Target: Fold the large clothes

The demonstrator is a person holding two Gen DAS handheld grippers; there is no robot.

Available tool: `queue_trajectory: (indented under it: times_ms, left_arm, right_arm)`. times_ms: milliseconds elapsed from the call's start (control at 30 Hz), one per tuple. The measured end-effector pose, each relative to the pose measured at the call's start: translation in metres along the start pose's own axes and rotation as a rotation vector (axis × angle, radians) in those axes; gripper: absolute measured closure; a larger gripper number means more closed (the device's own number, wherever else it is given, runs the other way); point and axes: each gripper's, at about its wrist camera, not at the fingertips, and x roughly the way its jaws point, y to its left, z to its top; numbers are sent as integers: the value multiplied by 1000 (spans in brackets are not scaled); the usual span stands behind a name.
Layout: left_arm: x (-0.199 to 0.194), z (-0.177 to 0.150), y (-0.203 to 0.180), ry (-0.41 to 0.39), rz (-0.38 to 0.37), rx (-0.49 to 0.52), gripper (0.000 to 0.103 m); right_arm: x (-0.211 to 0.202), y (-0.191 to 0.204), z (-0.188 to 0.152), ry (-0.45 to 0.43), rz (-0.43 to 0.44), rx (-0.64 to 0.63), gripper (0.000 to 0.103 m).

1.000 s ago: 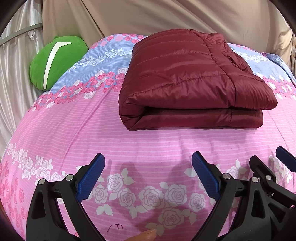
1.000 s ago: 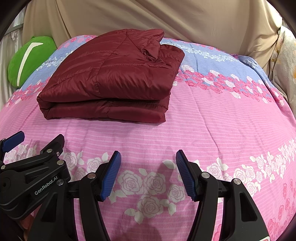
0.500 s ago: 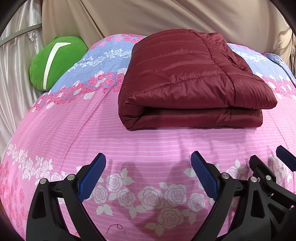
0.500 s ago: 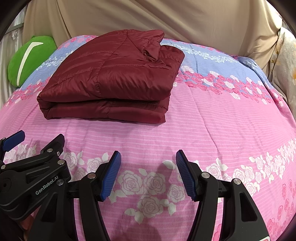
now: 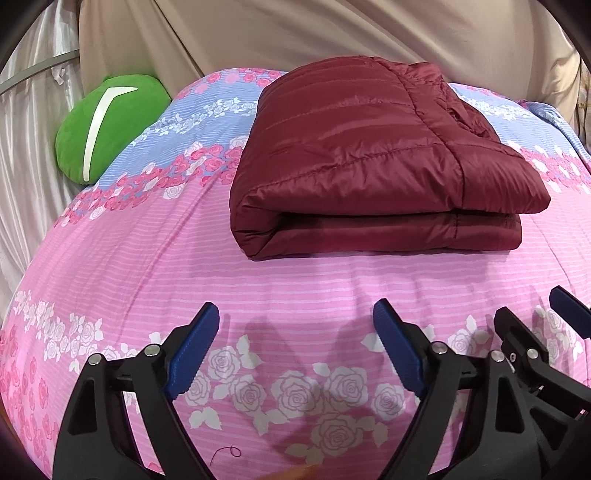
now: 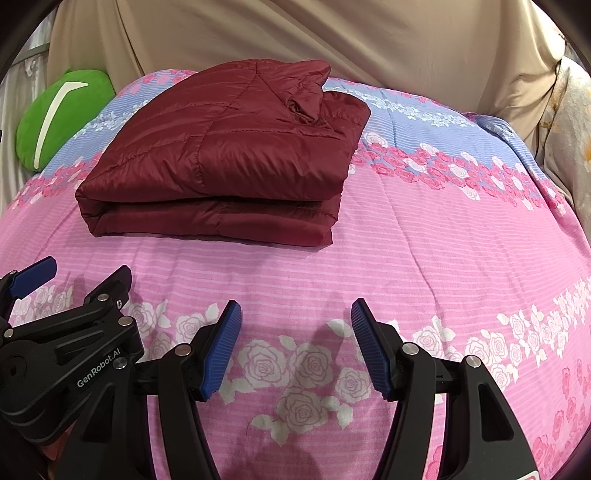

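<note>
A dark red quilted jacket [image 5: 369,162] lies folded into a thick rectangle on the pink floral bedspread [image 5: 147,266]; the right wrist view shows the jacket [image 6: 229,158] left of centre. My left gripper [image 5: 295,321] hovers over the bedspread in front of the jacket, apart from it; its jaws are closing with nothing between them. My right gripper [image 6: 295,317] stands open beside it, also empty and short of the jacket. Each gripper shows at the edge of the other's view.
A green cushion [image 5: 107,122] with a white stripe rests at the bed's back left. Beige fabric [image 5: 332,33] hangs behind the bed, a pale curtain [image 5: 26,155] on the left, and patterned cloth [image 6: 569,140] at the far right.
The blue pads of my left gripper have drawn a little closer together. Both hands and the jacket stayed where they were.
</note>
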Motion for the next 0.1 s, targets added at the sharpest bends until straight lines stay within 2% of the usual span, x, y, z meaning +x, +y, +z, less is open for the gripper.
queue_trajectory:
  times_ms: [100]
  left_arm:
    - [0,0,0,1,0,0,20]
  right_arm:
    - [0,-1,0,0,0,-1,42]
